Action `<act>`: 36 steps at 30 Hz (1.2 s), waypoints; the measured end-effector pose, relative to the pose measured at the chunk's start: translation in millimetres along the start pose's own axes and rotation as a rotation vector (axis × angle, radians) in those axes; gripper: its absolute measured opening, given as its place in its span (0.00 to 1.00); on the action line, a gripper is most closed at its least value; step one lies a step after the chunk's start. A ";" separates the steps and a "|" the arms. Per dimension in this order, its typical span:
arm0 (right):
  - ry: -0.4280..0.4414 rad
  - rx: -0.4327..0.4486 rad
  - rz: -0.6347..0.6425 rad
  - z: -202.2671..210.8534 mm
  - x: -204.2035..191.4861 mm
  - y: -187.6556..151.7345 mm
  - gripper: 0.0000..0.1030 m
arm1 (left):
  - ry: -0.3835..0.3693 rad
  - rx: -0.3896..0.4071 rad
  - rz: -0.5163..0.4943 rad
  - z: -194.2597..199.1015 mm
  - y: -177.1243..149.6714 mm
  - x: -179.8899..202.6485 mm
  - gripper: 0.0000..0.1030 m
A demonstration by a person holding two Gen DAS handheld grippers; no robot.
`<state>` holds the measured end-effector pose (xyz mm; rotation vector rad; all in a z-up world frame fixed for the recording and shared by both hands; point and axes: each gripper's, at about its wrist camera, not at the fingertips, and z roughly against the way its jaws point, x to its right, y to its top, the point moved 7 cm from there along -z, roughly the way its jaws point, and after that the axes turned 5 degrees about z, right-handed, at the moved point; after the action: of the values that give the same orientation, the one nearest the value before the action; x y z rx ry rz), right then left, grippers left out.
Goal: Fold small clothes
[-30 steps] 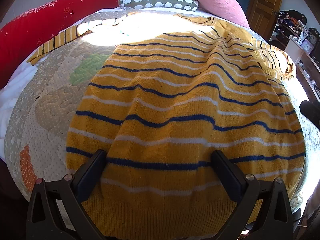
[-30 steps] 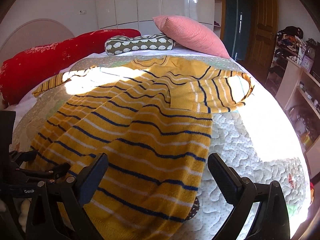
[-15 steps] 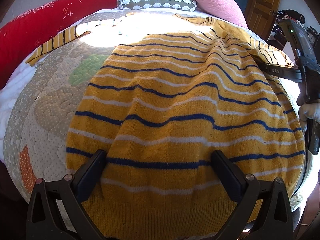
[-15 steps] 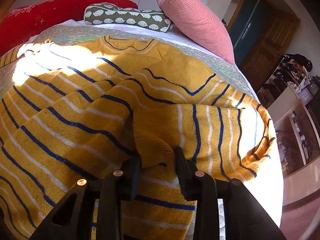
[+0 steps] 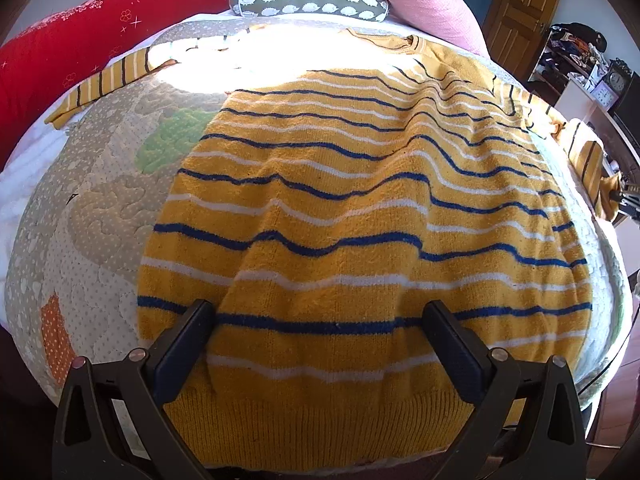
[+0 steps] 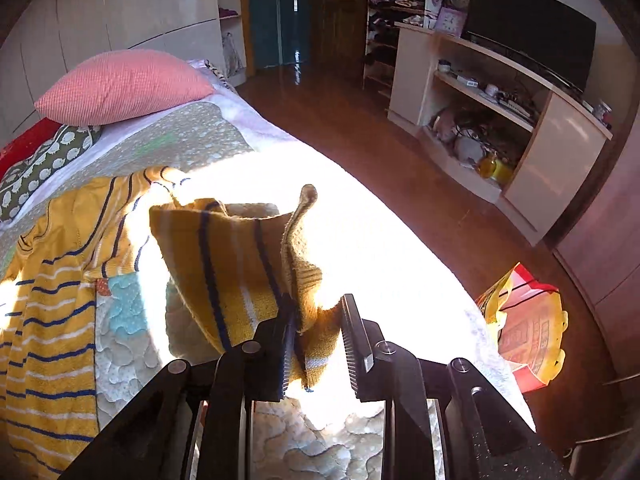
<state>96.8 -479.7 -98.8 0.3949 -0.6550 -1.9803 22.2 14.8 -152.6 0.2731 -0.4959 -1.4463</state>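
A yellow sweater (image 5: 360, 216) with blue and white stripes lies flat on the quilted bed, hem towards me. My left gripper (image 5: 316, 320) is open, its fingers resting on the sweater near the hem, holding nothing. In the right wrist view, my right gripper (image 6: 318, 332) is shut on the cuff of the sweater's right sleeve (image 6: 236, 264) and holds it lifted off the bed, out past the body (image 6: 48, 320). The left sleeve (image 5: 108, 76) lies stretched out at the far left.
A red bolster (image 5: 60, 44), a patterned cushion (image 5: 308, 0) and a pink pillow (image 6: 120, 84) lie at the head of the bed. A TV cabinet (image 6: 500, 120) stands to the right, a red and yellow bag (image 6: 528, 320) on the wooden floor beside the bed.
The right gripper closed on the folded-in right sleeve and pulled it outward, off the sweater's body, towards the bed's right edge. The left gripper has stayed in place.
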 end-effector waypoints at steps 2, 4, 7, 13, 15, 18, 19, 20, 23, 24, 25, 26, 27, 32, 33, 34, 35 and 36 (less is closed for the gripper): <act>0.058 0.041 0.022 22.2 -7.2 -15.2 0.40 | -0.030 0.006 0.026 10.6 3.3 -6.1 1.00; 0.161 0.072 0.045 48.7 -25.8 -35.6 0.52 | -0.047 0.030 0.053 23.2 7.1 -16.2 1.00; 0.421 0.032 0.081 79.2 -73.7 -77.1 0.59 | -0.061 0.052 0.115 37.3 10.4 -40.0 1.00; 0.639 -0.139 0.173 87.0 -149.0 -153.0 0.59 | -0.073 0.047 0.245 42.2 7.4 -90.4 1.00; 0.616 -0.140 0.202 83.3 -159.1 -169.2 0.59 | -0.088 0.038 0.268 42.0 4.1 -97.6 1.00; 0.654 -0.126 0.218 89.5 -167.3 -184.5 0.61 | -0.089 0.030 0.286 41.4 2.1 -101.8 1.00; 0.691 -0.149 0.219 91.0 -171.1 -191.7 0.60 | -0.091 0.033 0.290 42.4 2.5 -101.3 1.00; 0.719 -0.166 0.223 92.8 -174.7 -199.2 0.50 | -0.091 0.036 0.293 43.7 3.3 -100.7 1.00; 0.795 -0.196 0.169 90.4 -173.1 -209.6 0.17 | -0.079 0.051 0.281 51.1 6.5 -95.4 1.00; 0.828 -0.206 0.117 88.9 -166.0 -208.5 0.15 | -0.069 0.057 0.273 54.8 7.2 -93.3 1.00; 0.848 -0.208 0.073 87.9 -158.4 -205.9 0.14 | -0.058 0.065 0.263 58.7 8.0 -91.5 1.00; 0.850 -0.199 0.052 87.9 -151.2 -203.6 0.13 | -0.044 0.073 0.254 62.4 8.5 -90.0 1.00; 0.841 -0.185 0.049 91.2 -144.1 -203.3 0.13 | -0.029 0.081 0.245 65.8 8.8 -88.6 1.00; 0.798 -0.177 0.065 97.0 -119.6 -208.5 0.11 | 0.000 0.083 0.224 70.1 7.1 -84.3 1.00; 0.793 -0.181 0.060 96.4 -115.0 -210.7 0.11 | -0.005 0.078 0.224 69.2 5.9 -82.7 1.00; 0.790 -0.186 0.050 95.6 -110.3 -213.3 0.11 | -0.008 0.073 0.221 68.3 4.8 -80.9 1.00; 0.785 -0.191 0.043 95.6 -104.2 -215.9 0.11 | -0.009 0.068 0.217 66.9 4.2 -79.5 1.00; 0.776 -0.194 0.041 95.8 -99.8 -218.0 0.11 | -0.007 0.064 0.212 66.1 2.6 -77.1 1.00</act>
<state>-60.7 -282.2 -152.0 0.9476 0.0227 -1.6451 -11.0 98.9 -106.2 0.2587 -0.5601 -1.2274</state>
